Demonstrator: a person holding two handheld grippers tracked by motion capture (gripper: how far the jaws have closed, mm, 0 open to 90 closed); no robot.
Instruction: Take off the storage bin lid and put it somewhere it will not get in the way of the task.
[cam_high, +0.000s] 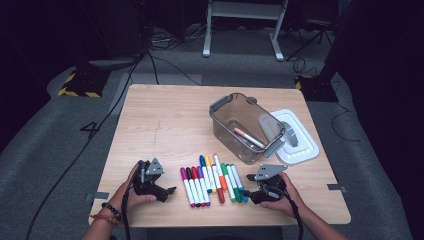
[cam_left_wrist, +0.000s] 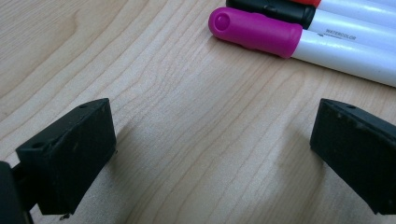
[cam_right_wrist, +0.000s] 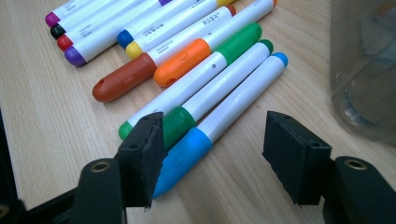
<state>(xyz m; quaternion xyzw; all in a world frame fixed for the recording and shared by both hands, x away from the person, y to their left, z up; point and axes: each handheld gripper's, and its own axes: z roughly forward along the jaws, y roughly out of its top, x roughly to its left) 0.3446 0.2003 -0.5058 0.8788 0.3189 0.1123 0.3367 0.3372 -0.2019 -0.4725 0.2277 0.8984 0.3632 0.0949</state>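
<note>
Tongs poised over markers near worktop's front edge

High view: right tongs (cam_high: 251, 192) meet the marker row (cam_high: 212, 180); left tongs (cam_high: 167, 192) rest beside it, container (cam_high: 245, 125) behind. Left gripper view: jaws apart, magenta marker (cam_left_wrist: 257, 31) ahead. Right gripper view: jaws apart astride the blue marker (cam_right_wrist: 224, 121), not clamped.

Overhead light falls evenly on the table (cam_high: 165, 125); the surrounding floor (cam_high: 45, 130) is dim. High view soft, slightly grainy. Both gripper views sharp mid-frame; the clear container (cam_right_wrist: 364, 70) is blurred, possibly out of focus. Soft shadows beneath the jaws.
</note>
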